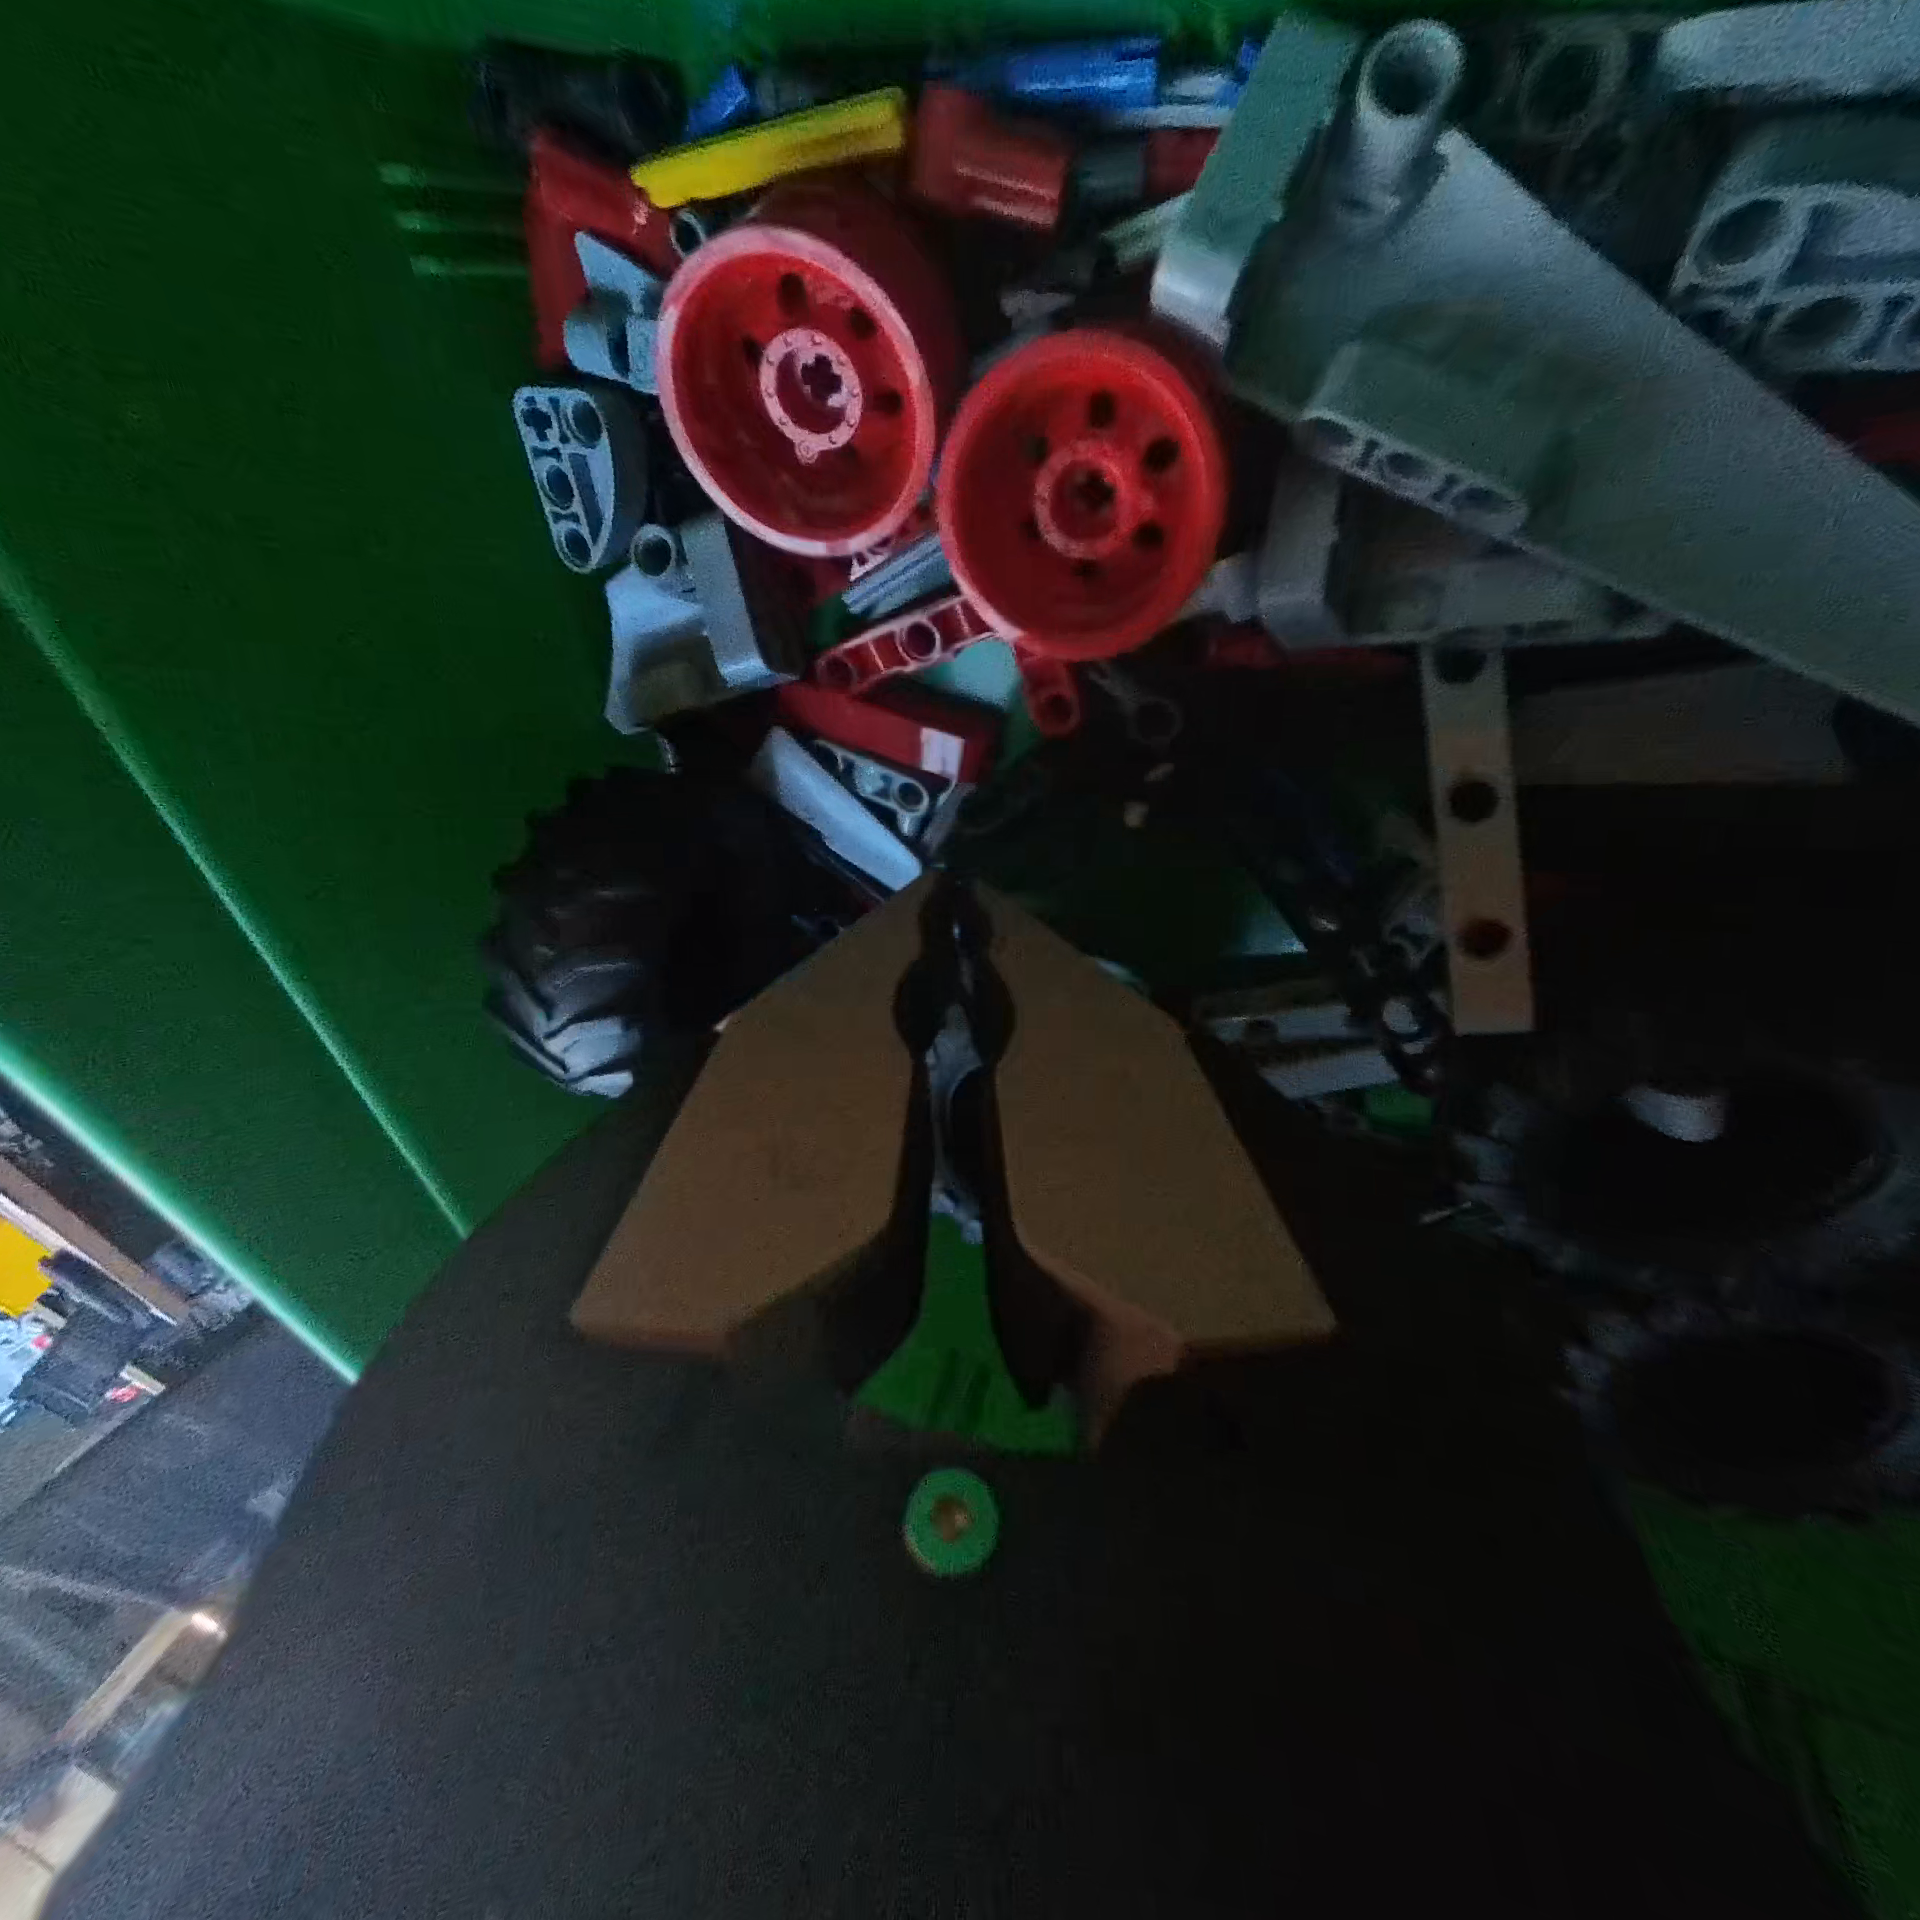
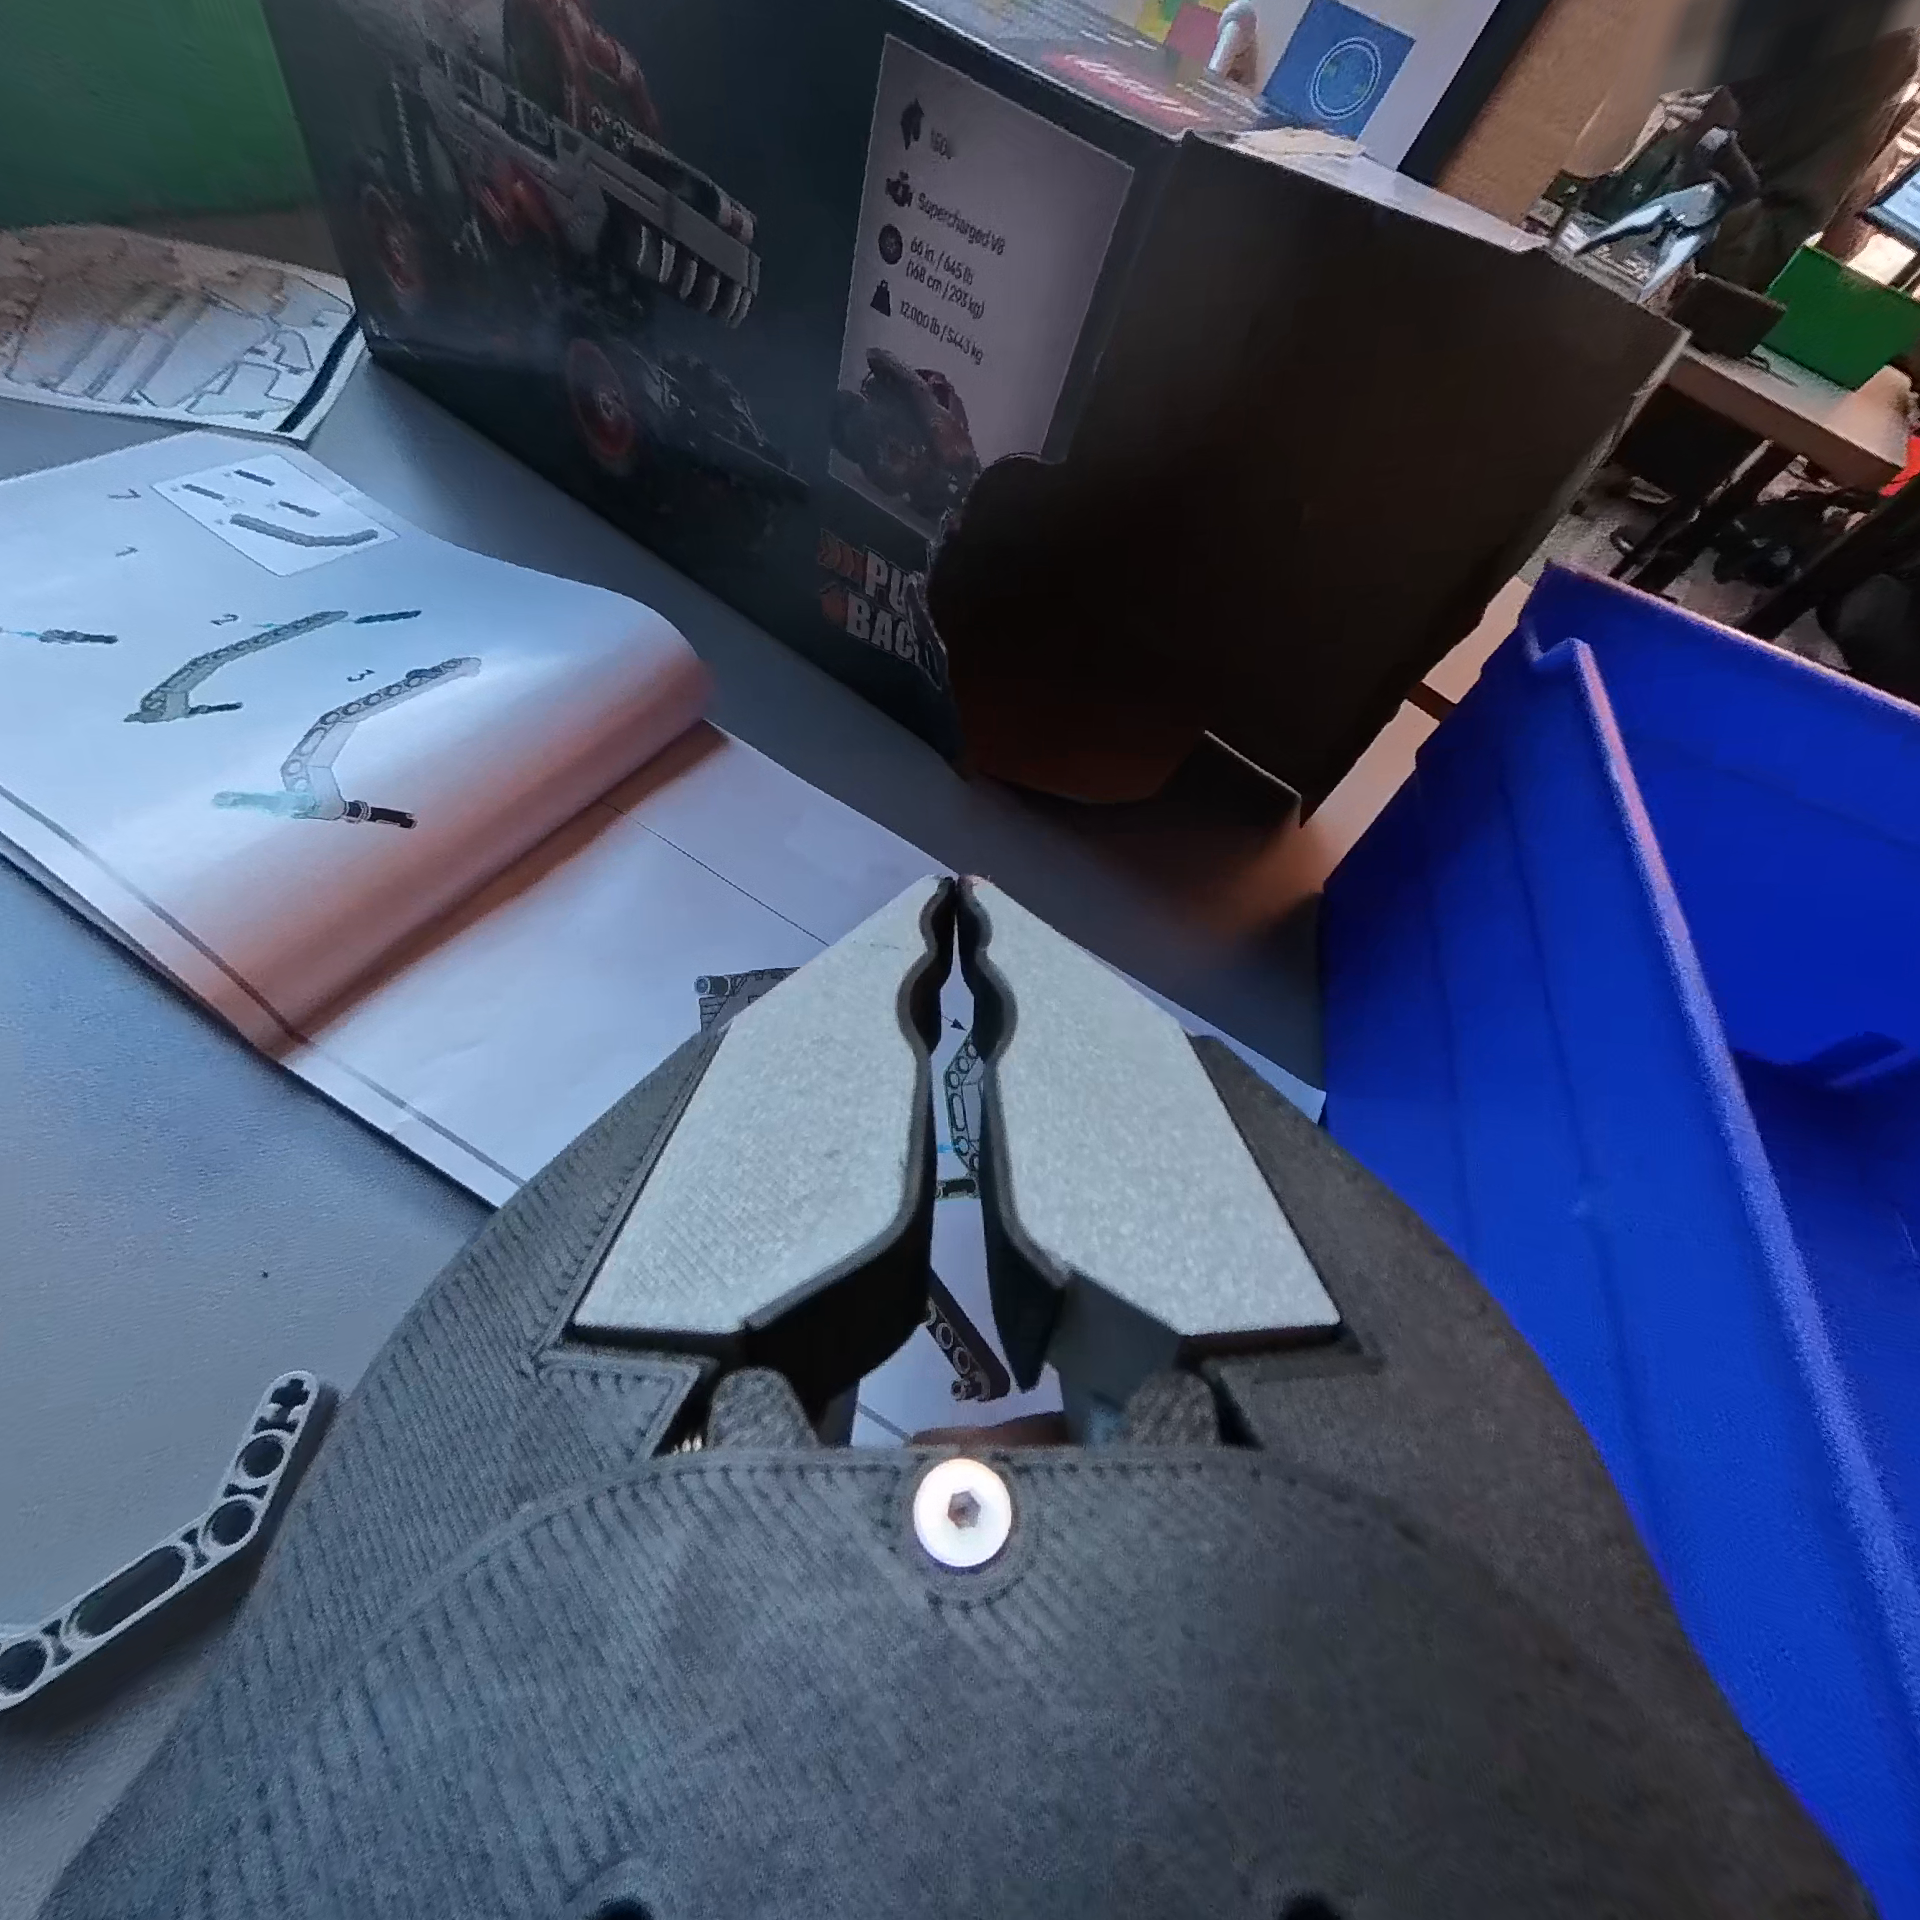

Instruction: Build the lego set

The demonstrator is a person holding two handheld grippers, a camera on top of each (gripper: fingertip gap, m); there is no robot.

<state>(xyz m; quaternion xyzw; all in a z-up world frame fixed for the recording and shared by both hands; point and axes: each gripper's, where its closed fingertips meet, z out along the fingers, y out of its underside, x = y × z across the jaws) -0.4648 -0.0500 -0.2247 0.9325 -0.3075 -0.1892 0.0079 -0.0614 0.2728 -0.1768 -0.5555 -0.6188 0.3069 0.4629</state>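
Observation:
In the left wrist view my left gripper (image 1: 951, 896) is down inside a green bin (image 1: 260, 623) full of loose Lego parts. Its jaws are together, with the tips among dark pieces; I cannot tell if anything small is pinched. Two red wheel hubs (image 1: 795, 390) (image 1: 1081, 494) lie just beyond the tips, and a black tyre (image 1: 582, 945) lies to the left. In the right wrist view my right gripper (image 2: 956, 883) is shut and empty above the open instruction booklet (image 2: 312, 748). A grey bent beam (image 2: 156, 1538) lies on the table at the lower left.
A large grey panel assembly (image 1: 1507, 395) fills the bin's upper right, with more black tyres (image 1: 1714, 1247) at the lower right. The dark Lego box (image 2: 1039, 364) stands behind the booklet. A blue bin (image 2: 1662, 1039) stands close on the right. A sticker sheet (image 2: 166, 332) lies at the far left. One gripper's finger ends stand about 50 centimeters off the other's.

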